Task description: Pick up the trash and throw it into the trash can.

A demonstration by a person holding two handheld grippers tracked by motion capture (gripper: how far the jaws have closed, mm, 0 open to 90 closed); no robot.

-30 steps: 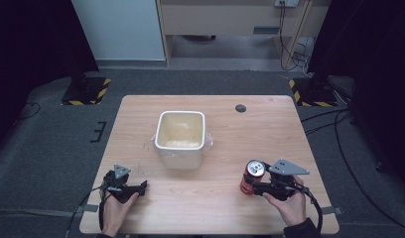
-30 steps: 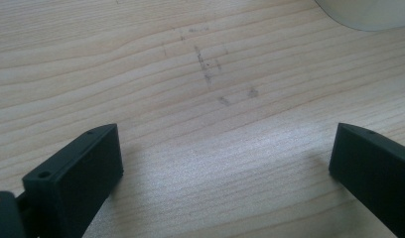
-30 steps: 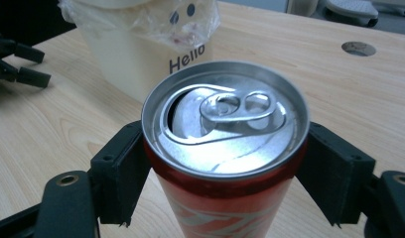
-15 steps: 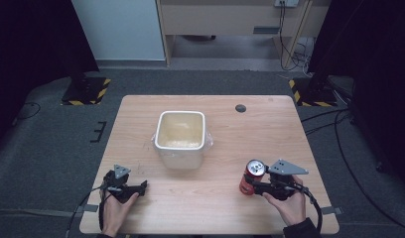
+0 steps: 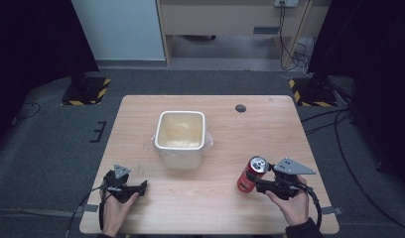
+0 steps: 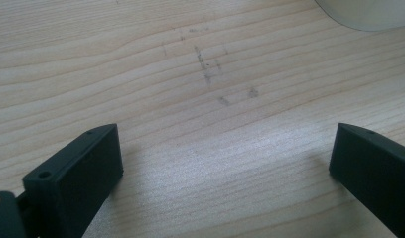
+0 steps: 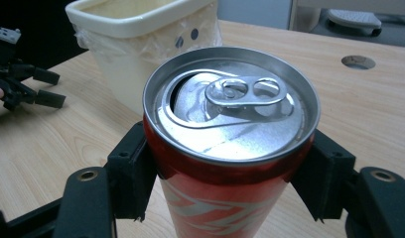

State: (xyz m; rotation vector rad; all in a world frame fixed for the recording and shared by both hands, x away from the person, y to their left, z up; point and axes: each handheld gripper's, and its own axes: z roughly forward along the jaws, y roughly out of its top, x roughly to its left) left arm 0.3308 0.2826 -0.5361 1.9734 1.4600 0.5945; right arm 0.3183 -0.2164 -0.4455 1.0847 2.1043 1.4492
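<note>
Spanning the middle of the high view, the wooden table (image 5: 225, 129) is the largest thing, its light grain running left to right. Near its centre stands the white bin (image 5: 180, 139), a squarish tub with a clear plastic liner showing at its rim; in the right gripper view the same bin sits in the upper left of the frame, behind the can.

Lower right of centre in the high view stands the red can (image 5: 251, 174), upright on the table, its silver top facing up with the tab visible and the mouth opened. The right gripper (image 5: 255, 181) reaches in from the lower right, a hand behind it, and its jaws have just been closing: the right gripper view shows a black pad pressed against each side of the can just under the rim, so the can is pinched between them.

At the lower left of the high view the left gripper (image 5: 139, 187) rests low over the table in the person's hand. Its own view shows the two jaws spread wide apart with bare wood between them.

Smallest, a dark round hole (image 5: 240, 108) sits in the tabletop at the upper right.
</note>
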